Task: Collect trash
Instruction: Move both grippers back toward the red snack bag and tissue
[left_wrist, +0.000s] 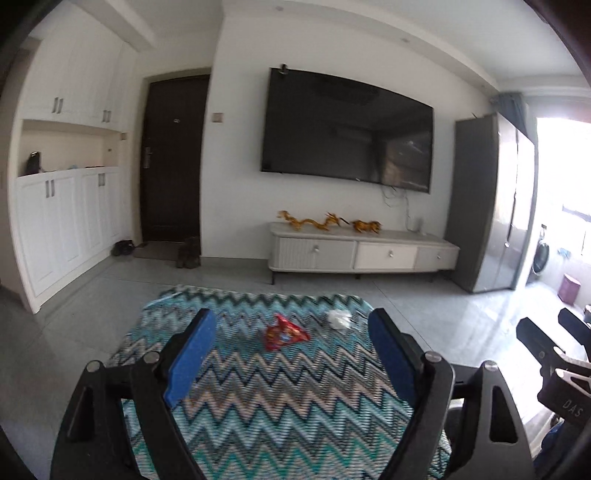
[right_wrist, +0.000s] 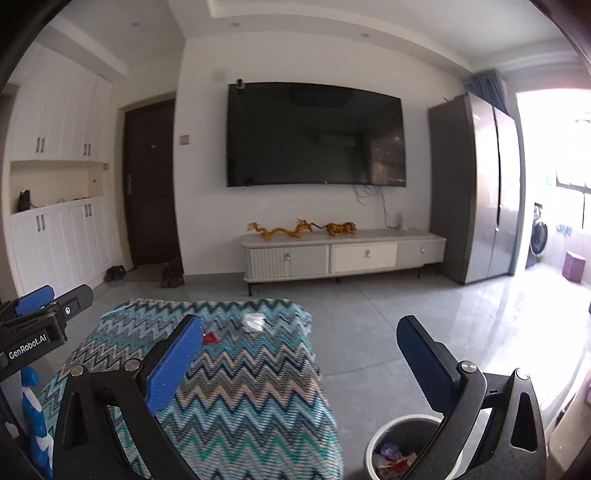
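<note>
Trash remains on the zigzag-woven cloth (left_wrist: 258, 387): a crinkled red wrapper (left_wrist: 282, 332), flat, long axis running left-near to right-far, and crumpled white tissue (left_wrist: 340, 318) beyond. Left gripper (left_wrist: 291, 354) and right gripper (right_wrist: 303, 362) gape, empty. Round bin (right_wrist: 402, 448) holds scraps.

We are seeing a bench cover (left_wrist: 258, 398) showing a zigzag pattern in teal, blue, grey and beige. On its far part a red wrapper (left_wrist: 282, 332) is lying left of a white crumpled tissue (left_wrist: 340, 318). Blue pads (left_wrist: 192, 360) are lining black jaws. Golden figurines (right_wrist: 280, 230) are decorating the far white cabinet (right_wrist: 343, 254).
</note>
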